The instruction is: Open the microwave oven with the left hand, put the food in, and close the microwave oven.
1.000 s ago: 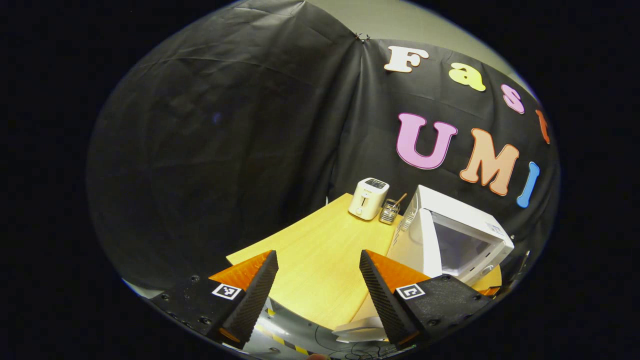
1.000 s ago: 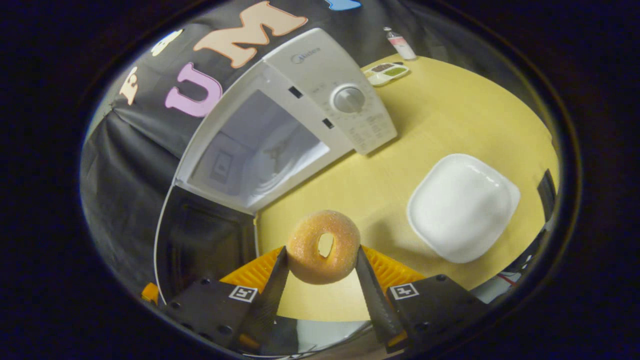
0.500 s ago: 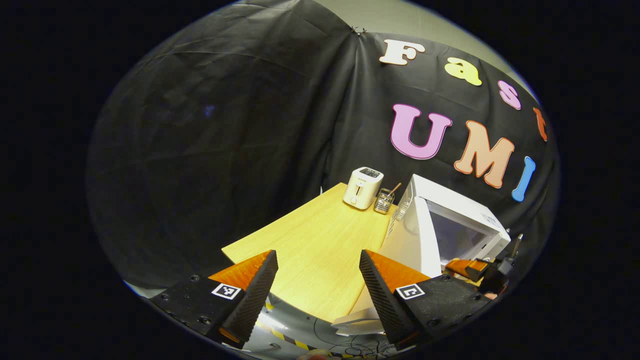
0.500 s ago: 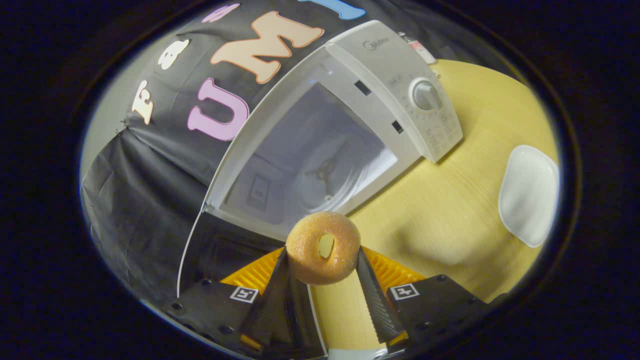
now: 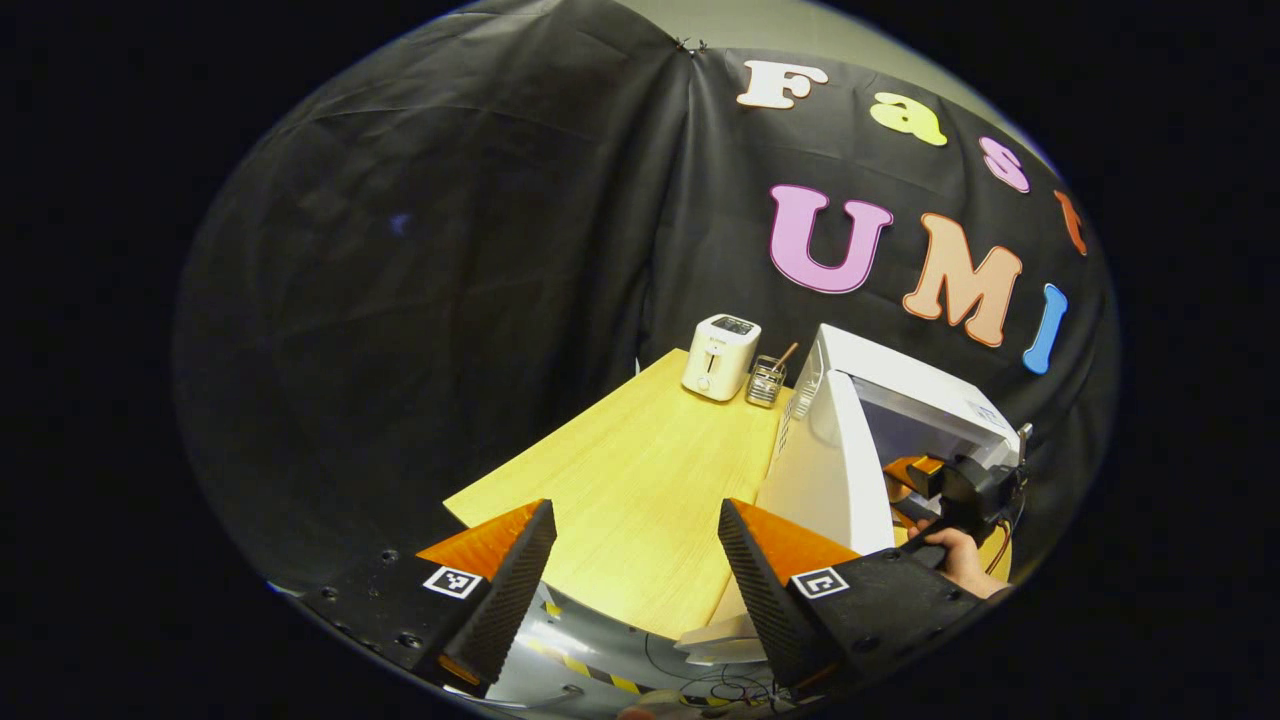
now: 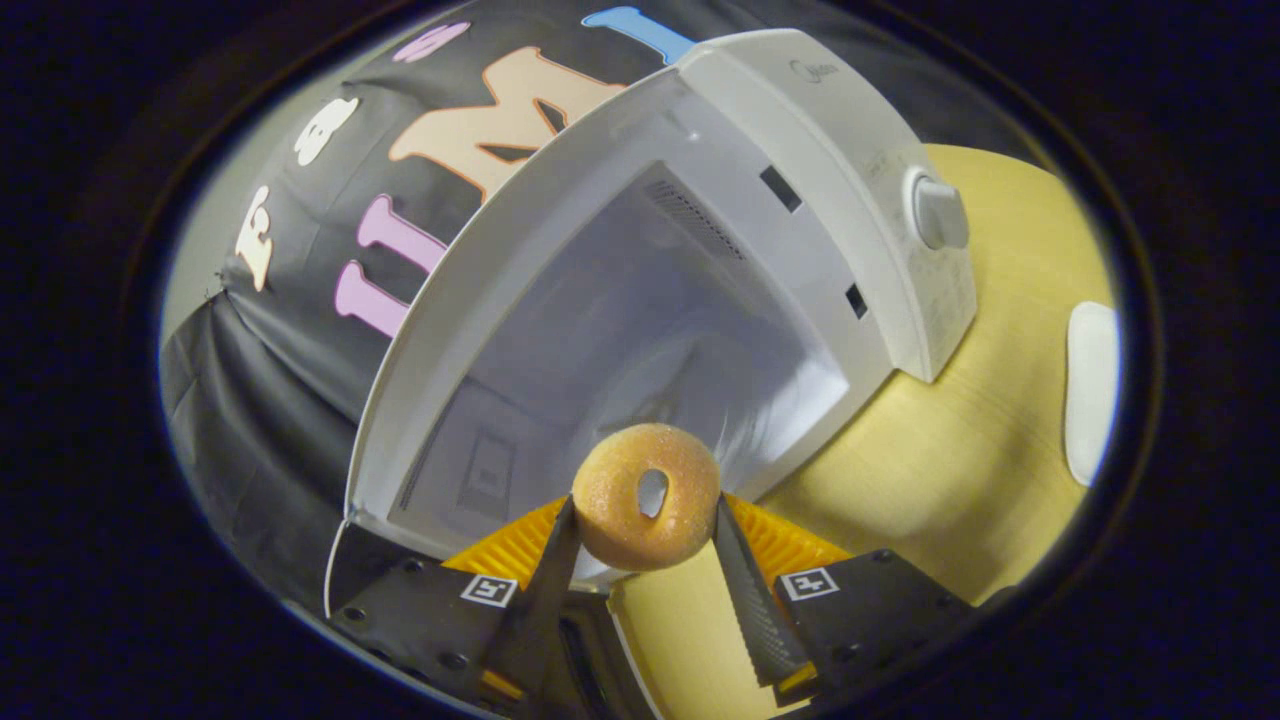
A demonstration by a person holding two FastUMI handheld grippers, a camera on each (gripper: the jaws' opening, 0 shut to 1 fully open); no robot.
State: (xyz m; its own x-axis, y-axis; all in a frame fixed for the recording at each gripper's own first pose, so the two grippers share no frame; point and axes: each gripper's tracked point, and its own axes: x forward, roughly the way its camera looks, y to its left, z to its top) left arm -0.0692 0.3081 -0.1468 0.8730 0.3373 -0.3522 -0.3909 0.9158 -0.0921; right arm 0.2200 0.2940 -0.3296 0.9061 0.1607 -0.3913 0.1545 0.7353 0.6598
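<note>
Doughnut [image 6: 646, 496], pinched in the right hand-held gripper [image 6: 642, 545], sits just before the open microwave [image 6: 700, 300] cavity straight ahead; left hand-held gripper [image 5: 636, 560] gapes empty, farther off.

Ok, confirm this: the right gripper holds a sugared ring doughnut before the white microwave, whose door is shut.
Not quite: the door is open. The right gripper view shows the white microwave with its cavity bare behind the sugared ring doughnut, which the right gripper does hold.
</note>
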